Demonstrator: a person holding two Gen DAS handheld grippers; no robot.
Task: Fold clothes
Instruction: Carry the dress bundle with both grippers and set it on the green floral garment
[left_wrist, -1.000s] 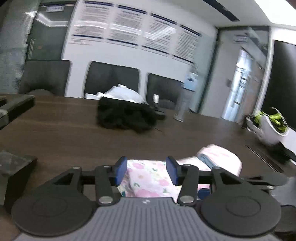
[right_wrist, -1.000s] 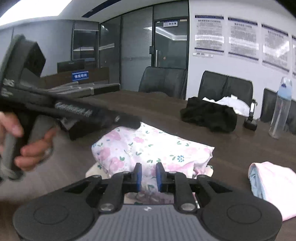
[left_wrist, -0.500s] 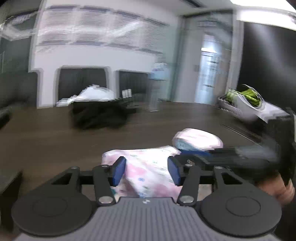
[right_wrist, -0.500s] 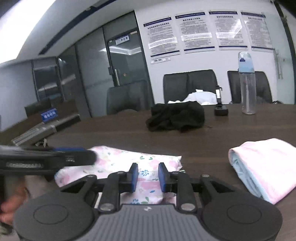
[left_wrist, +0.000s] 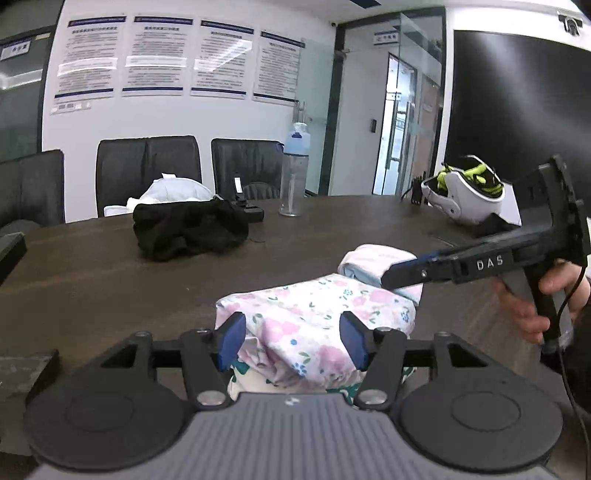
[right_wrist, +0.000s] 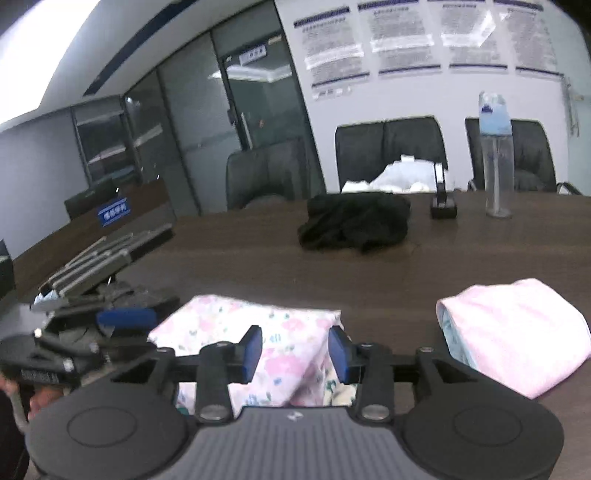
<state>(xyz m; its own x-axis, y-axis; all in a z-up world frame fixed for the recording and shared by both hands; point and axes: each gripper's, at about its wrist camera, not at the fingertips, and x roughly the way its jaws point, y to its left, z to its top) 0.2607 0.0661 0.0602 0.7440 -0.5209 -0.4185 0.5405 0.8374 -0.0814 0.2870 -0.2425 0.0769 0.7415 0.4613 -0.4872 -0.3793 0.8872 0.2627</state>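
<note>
A folded floral pink-and-white garment (left_wrist: 314, 325) lies on the dark wooden table (left_wrist: 92, 280); it also shows in the right wrist view (right_wrist: 258, 332). My left gripper (left_wrist: 293, 341) is open, its blue pads either side of the garment's near edge. My right gripper (right_wrist: 295, 354) is open over the same garment, and it shows from the side in the left wrist view (left_wrist: 424, 271). A folded pink garment (right_wrist: 513, 332) lies to the right, also seen in the left wrist view (left_wrist: 376, 258).
A black garment heap (left_wrist: 188, 229) lies further back, with white cloth (left_wrist: 170, 192) on a chair behind it. A water bottle (left_wrist: 293, 170), a small black stand (right_wrist: 443, 201) and a white helmet (left_wrist: 465, 195) stand on the table. Grey equipment (right_wrist: 99, 258) sits left.
My right gripper has opened from nearly shut. Both grippers have swung and lowered over the floral garment, and my left gripper has opened wider.
</note>
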